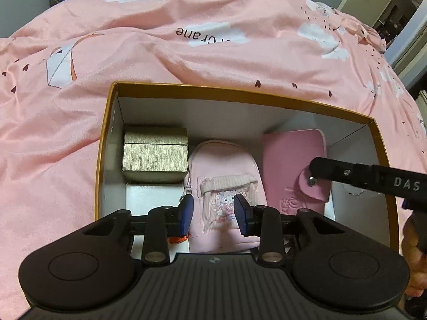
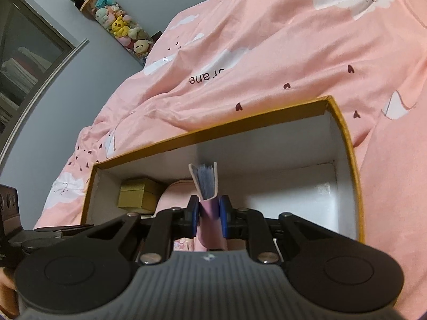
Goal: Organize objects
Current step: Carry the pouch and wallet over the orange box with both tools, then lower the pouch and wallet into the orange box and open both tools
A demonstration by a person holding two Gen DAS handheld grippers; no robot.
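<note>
An open box with a gold rim (image 1: 213,90) and white inside lies on the bed. In it a gold gift box (image 1: 154,157) rests on a white box (image 1: 152,197) at the left, and a pink cartoon pouch (image 1: 221,170) lies in the middle. My left gripper (image 1: 213,210) hovers open just over the pouch, its blue pads apart and not pressing it. A pink notebook (image 1: 288,165) stands at the right. A black finger (image 1: 333,170) of my right gripper lies across its snap strap. In the right wrist view my right gripper (image 2: 209,213) is shut on the notebook (image 2: 206,184), pages fanned upward.
A rumpled pink duvet (image 1: 213,40) surrounds the box on every side. A clear tube of plush toys (image 2: 117,24) leans on the grey wall. A doorway (image 1: 395,13) opens at the far right. A hand (image 1: 413,245) shows at the right edge. The box's right part (image 2: 293,202) is bare white floor.
</note>
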